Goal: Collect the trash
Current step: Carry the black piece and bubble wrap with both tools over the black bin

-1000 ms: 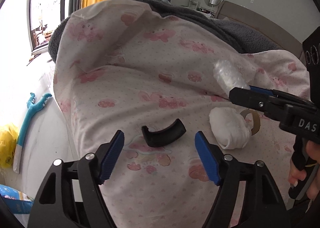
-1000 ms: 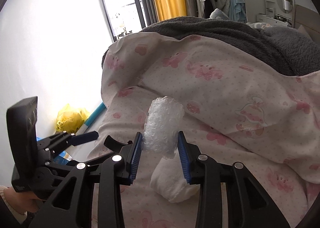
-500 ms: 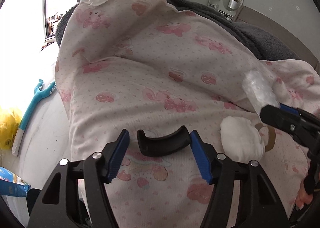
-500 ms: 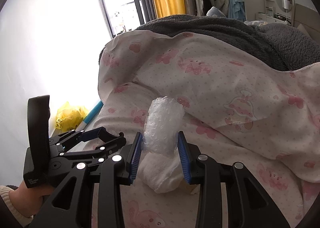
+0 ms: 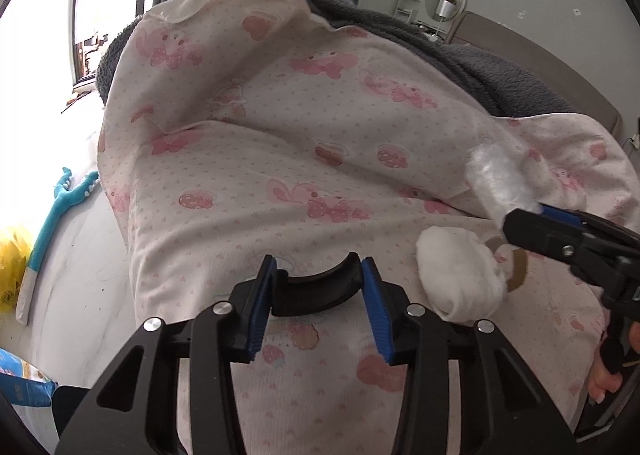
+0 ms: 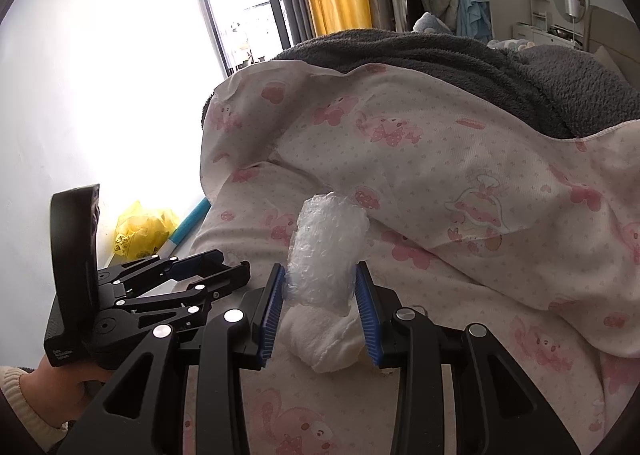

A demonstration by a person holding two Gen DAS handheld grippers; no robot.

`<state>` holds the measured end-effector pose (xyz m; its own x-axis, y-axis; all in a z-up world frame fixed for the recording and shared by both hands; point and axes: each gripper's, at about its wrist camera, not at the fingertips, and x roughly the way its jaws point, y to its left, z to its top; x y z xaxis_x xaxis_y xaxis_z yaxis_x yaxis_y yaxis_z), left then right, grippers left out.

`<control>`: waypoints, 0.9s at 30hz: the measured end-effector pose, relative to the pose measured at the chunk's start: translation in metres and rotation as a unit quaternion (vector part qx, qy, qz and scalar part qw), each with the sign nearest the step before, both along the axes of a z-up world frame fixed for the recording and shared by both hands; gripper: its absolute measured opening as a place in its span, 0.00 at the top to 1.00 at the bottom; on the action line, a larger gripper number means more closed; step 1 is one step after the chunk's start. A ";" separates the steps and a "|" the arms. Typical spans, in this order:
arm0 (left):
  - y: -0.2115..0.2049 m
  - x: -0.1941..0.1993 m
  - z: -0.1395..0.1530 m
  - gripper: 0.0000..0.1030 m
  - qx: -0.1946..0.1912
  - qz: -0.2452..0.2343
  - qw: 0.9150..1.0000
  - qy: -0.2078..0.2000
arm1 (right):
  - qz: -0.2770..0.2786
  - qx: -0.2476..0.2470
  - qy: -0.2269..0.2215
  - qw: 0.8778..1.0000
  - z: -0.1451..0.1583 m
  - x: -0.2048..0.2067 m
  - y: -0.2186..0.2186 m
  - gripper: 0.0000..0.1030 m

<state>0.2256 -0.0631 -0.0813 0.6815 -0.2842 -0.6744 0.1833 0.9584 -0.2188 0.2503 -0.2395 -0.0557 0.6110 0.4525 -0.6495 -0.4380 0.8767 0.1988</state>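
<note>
My left gripper (image 5: pixel 318 291) is shut on a curved black plastic piece (image 5: pixel 316 289) that lies on the pink-patterned bedsheet (image 5: pixel 280 159). My right gripper (image 6: pixel 320 295) is shut on a roll of bubble wrap (image 6: pixel 326 251) and holds it above the bed; the roll also shows in the left wrist view (image 5: pixel 500 183). A crumpled white tissue wad (image 5: pixel 460 279) lies on the sheet to the right of the black piece, and below the bubble wrap in the right wrist view (image 6: pixel 328 339). A brown tape ring (image 5: pixel 516 267) lies behind the wad, partly hidden.
A grey fleece blanket (image 6: pixel 480 67) is heaped at the back of the bed. On the floor to the left are a yellow plastic bag (image 6: pixel 140 231), a blue toy (image 5: pixel 52 219) and a blue package (image 5: pixel 24 387). A window and curtains stand behind.
My left gripper moved forward and closed its jaws onto the black curved piece. My right gripper kept hold of the bubble wrap and shifted slightly.
</note>
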 end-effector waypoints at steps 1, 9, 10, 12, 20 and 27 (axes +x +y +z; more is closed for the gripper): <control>0.000 -0.003 0.002 0.56 -0.002 -0.005 1.000 -0.003 | 0.000 0.002 0.001 1.000 0.000 -0.002 0.001 0.65; 0.012 -0.032 0.014 0.56 0.012 -0.027 0.999 -0.018 | 0.005 0.019 -0.004 1.000 0.008 -0.017 0.020 0.65; 0.017 -0.036 0.017 0.56 0.012 -0.026 0.999 -0.019 | 0.006 0.024 -0.003 1.000 0.009 -0.019 0.023 0.65; 0.028 -0.043 0.020 0.56 0.012 -0.022 0.999 -0.021 | 0.012 0.034 -0.003 0.999 0.011 -0.023 0.031 0.65; 0.069 -0.067 0.022 0.56 0.010 -0.008 1.000 -0.009 | 0.041 0.040 -0.001 0.998 0.012 -0.044 0.074 0.65; 0.102 -0.086 0.015 0.56 0.019 0.005 1.000 0.006 | 0.076 0.037 -0.002 0.996 0.013 -0.063 0.121 0.65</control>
<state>0.1399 0.0388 -0.0660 0.6754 -0.2506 -0.6935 0.1707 0.9681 -0.1835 0.1875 -0.1188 -0.0431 0.5351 0.5858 -0.6087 -0.5654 0.7837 0.2572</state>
